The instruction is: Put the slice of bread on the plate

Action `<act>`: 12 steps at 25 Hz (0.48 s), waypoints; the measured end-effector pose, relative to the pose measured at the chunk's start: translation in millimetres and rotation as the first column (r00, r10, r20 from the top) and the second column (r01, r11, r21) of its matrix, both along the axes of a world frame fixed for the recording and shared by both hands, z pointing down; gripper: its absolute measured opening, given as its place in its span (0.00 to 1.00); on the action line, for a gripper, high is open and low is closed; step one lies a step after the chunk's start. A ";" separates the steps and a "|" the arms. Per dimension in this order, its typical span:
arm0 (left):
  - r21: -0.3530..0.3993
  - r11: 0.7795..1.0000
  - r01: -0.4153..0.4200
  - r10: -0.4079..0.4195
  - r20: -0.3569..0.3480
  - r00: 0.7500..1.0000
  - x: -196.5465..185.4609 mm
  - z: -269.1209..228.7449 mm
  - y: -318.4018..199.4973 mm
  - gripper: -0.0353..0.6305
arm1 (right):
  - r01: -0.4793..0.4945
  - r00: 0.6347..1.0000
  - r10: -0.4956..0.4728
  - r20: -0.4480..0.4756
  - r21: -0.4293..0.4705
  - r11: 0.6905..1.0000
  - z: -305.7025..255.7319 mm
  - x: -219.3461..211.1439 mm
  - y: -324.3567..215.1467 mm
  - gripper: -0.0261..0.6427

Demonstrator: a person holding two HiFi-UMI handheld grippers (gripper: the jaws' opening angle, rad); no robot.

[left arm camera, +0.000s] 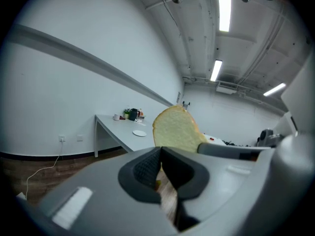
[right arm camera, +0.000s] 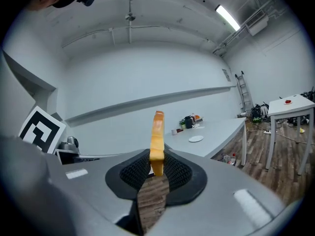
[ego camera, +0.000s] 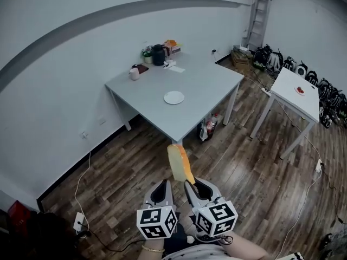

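The slice of bread [ego camera: 179, 163] stands on edge, pale with an orange crust, and my right gripper [ego camera: 188, 183] is shut on its lower end. In the right gripper view the slice of bread [right arm camera: 157, 139] rises from between the pads of the right gripper [right arm camera: 156, 163]. My left gripper [ego camera: 165, 182] is close beside it on the left, shut and holding nothing. In the left gripper view, the bread [left arm camera: 177, 130] shows just beyond the left gripper [left arm camera: 161, 151]. The white plate [ego camera: 174, 97] lies on the grey table [ego camera: 206, 85] well ahead, also seen as the plate [left arm camera: 140, 133] and the plate [right arm camera: 196, 138].
A black kettle [ego camera: 158, 54], a mug [ego camera: 134, 73] and small items sit at the grey table's far corner. A bag [ego camera: 209, 126] stands under it. A small white table [ego camera: 297, 93] is at the right, with gear along the wall and a ladder [ego camera: 259, 20] behind. Cables run over the wooden floor.
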State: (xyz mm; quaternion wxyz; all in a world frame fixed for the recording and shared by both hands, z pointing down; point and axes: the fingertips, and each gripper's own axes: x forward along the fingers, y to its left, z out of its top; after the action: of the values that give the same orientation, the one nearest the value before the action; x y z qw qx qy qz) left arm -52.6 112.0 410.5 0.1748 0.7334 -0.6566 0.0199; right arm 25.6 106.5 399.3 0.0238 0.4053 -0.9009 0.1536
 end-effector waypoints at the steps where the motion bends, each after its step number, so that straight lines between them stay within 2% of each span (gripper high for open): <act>1: -0.006 1.000 -0.004 0.004 -0.001 1.000 -1.6 2.8 -11.1 0.06 | -0.004 1.000 0.004 0.000 -0.005 1.000 2.5 -1.6 -10.7 0.16; 7: -0.022 0.999 -0.040 0.040 0.000 0.999 -25.2 19.0 -102.1 0.07 | -0.044 0.999 0.045 0.003 -0.020 0.999 16.7 -20.8 -94.7 0.16; 12: -0.004 0.996 -0.092 0.092 -0.002 0.996 -60.1 15.0 -196.3 0.06 | -0.066 0.998 0.066 -0.005 -0.026 0.997 15.4 -58.1 -183.4 0.16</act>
State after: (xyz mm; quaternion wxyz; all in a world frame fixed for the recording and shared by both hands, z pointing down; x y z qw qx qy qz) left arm -112.7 -84.4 425.5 0.1759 0.7624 -0.6221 0.0287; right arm -32.5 -76.9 414.7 0.0261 0.4349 -0.8848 0.1653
